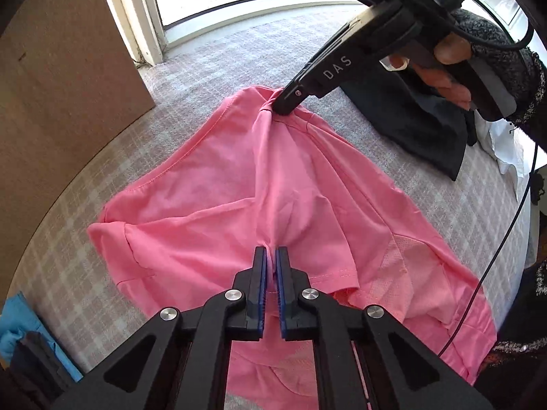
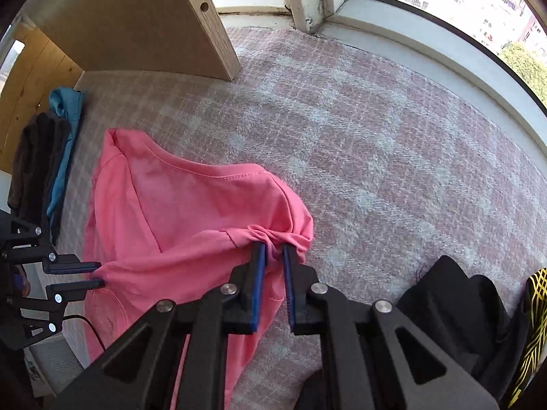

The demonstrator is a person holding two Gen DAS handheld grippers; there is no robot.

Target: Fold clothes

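1. Between the blue pads of the left gripper (image 1: 272, 256), low in the frame's centre: a pinched ridge of the pink T-shirt (image 1: 246, 184), jaws clenched on the cloth with only a sliver of fabric showing in the gap.
2. Between the pads of the right gripper (image 2: 274, 251), centre of its own view: a twisted bunch of the same shirt, clamped likewise; seen from the left wrist as a black jaw tip (image 1: 287, 102) biting the cloth at upper centre.
3. Strung between the two grips: a taut fold line running up the left view from bottom centre to upper centre, and in the right view from the left gripper (image 2: 97, 275) at the left edge across to centre.
4. Draped off that line on both sides: the rest of the shirt, resting on the checked grey bedcover (image 1: 212, 65), a mesh panel at lower right of the left view.
5. Judged next: both grips carried sideways together, across the line rather than along it; neither hand clearly nearer.
6. Farther out: a black garment (image 1: 420, 126) at upper right, blue cloth (image 2: 66, 109) and dark clothes at the right view's left edge, a wooden board (image 2: 136, 17) at upper left.
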